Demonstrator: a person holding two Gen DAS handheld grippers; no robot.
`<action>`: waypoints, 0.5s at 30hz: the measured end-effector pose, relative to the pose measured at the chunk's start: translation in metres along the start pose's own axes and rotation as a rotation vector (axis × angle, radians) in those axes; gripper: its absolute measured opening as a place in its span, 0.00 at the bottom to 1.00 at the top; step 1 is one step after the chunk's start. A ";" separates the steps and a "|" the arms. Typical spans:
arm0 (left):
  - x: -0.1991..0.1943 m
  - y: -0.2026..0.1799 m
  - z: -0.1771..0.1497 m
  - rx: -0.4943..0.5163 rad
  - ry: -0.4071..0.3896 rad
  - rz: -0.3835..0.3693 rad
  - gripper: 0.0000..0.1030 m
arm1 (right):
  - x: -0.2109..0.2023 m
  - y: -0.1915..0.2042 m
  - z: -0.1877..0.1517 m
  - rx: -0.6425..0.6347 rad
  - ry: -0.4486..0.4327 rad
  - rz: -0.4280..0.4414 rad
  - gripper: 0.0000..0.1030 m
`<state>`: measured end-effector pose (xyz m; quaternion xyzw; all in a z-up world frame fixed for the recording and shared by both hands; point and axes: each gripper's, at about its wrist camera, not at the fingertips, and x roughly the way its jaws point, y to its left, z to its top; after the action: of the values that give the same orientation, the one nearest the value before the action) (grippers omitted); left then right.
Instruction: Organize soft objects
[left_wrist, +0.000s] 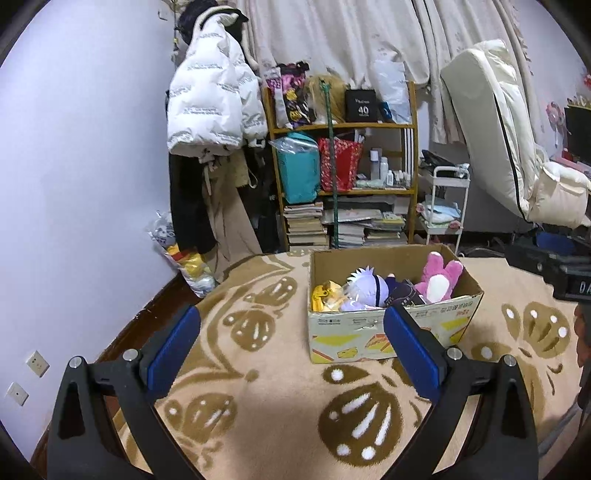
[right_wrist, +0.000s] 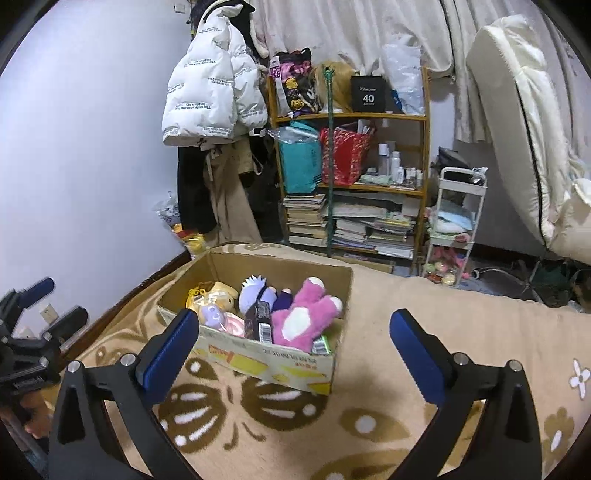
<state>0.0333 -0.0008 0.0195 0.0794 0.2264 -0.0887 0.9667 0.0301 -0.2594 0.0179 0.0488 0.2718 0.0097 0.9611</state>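
A beige blanket (left_wrist: 258, 398) with brown leaf and butterfly patterns covered the surface; on it stood an open cardboard box (left_wrist: 369, 332), and inside lay the soft toys: a pink plush (left_wrist: 439, 278) at the right end, a pale purple-haired doll (left_wrist: 364, 288) in the middle and a yellow plush (left_wrist: 325, 295) at the left. Behind, a wooden shelf (left_wrist: 343, 127) held bags, bottles and stacked books; a white puffer jacket (left_wrist: 212, 103) hung beside it against a lilac wall; a small white cart (left_wrist: 448, 206) stood to the right, near a leaning cream mattress (left_wrist: 491, 122); pale curtains hung across the back. The left hand-held gripper (left_wrist: 291, 325) stood wide, its blue pads empty and touching nothing, short of the box; the right hand-held gripper (right_wrist: 293, 328) likewise gaped wide and held nothing.
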 end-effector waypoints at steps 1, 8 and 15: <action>-0.004 0.001 0.000 -0.002 -0.006 0.004 0.96 | -0.003 0.000 -0.002 -0.001 -0.002 -0.004 1.00; -0.014 0.003 -0.005 0.004 -0.001 0.010 0.96 | -0.024 -0.003 -0.012 -0.006 -0.033 -0.039 1.00; -0.014 0.004 -0.007 0.002 -0.002 0.012 0.96 | -0.034 -0.011 -0.023 0.026 -0.078 -0.068 1.00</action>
<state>0.0189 0.0060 0.0196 0.0815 0.2250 -0.0831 0.9674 -0.0113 -0.2702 0.0152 0.0521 0.2357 -0.0283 0.9700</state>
